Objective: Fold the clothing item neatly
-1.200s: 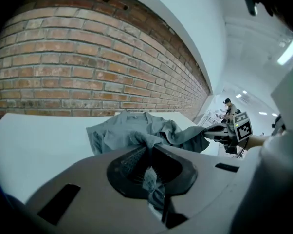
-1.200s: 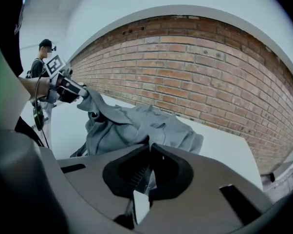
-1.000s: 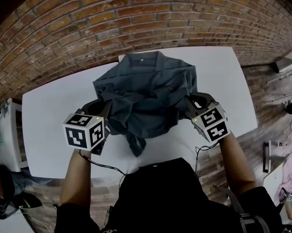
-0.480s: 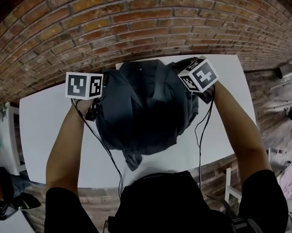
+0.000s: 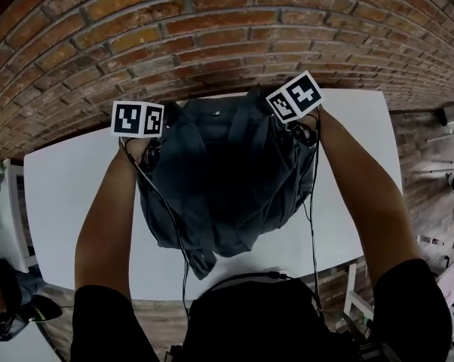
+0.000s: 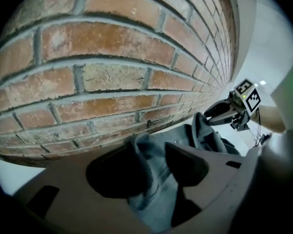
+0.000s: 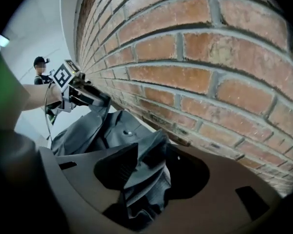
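Note:
A dark grey shirt (image 5: 219, 179) lies bunched on the white table (image 5: 69, 194), its near part folded over toward the brick wall. My left gripper (image 5: 153, 153) is at the shirt's far left corner and my right gripper (image 5: 302, 133) at its far right corner. In the left gripper view a fold of the shirt (image 6: 151, 179) runs between the jaws of the left gripper (image 6: 154, 167), which are opening. In the right gripper view the jaws of the right gripper (image 7: 149, 167) are opening too, with a loose bunch of the shirt (image 7: 146, 179) between them. Each gripper view shows the other gripper across the cloth.
The brick wall (image 5: 212, 29) stands right behind the table's far edge, close to both grippers. Cables (image 5: 174, 232) hang from the grippers across the shirt. A person (image 7: 39, 69) stands far off in the right gripper view. A chair (image 5: 359, 292) stands at the lower right.
Both grippers have carried the shirt's near edge away from me, from the table's front up and over to the far edge by the wall. The shirt now lies doubled over.

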`<action>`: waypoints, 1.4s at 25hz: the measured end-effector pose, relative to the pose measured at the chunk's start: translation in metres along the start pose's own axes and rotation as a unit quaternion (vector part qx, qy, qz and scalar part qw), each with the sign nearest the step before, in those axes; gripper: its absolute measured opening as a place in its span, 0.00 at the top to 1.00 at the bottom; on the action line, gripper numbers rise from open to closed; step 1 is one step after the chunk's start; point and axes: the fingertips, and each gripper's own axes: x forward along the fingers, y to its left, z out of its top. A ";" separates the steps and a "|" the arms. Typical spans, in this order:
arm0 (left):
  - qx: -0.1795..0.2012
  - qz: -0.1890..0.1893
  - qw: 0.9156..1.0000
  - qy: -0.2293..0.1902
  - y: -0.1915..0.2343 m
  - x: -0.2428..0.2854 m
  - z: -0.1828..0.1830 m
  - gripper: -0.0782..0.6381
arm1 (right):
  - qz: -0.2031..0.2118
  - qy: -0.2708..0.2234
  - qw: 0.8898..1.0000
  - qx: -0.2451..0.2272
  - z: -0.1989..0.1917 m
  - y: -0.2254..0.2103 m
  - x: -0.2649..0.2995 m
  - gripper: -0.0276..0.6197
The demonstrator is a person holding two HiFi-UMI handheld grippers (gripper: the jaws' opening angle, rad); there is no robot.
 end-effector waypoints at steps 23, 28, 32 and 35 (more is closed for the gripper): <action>0.390 -0.215 0.886 0.131 -0.185 -0.113 -0.238 0.49 | 0.149 0.011 0.938 -0.313 -0.151 0.258 -0.079 0.67; 0.418 -0.187 0.879 0.129 -0.175 -0.101 -0.222 0.49 | 0.114 0.069 0.898 -0.420 -0.160 0.258 -0.059 0.73; 0.426 -0.159 0.881 0.134 -0.152 -0.087 -0.206 0.49 | 0.129 0.099 0.893 -0.420 -0.165 0.257 -0.057 0.75; 0.419 -0.156 0.883 0.144 -0.140 -0.076 -0.197 0.49 | 0.137 0.117 0.889 -0.420 -0.169 0.256 -0.057 0.75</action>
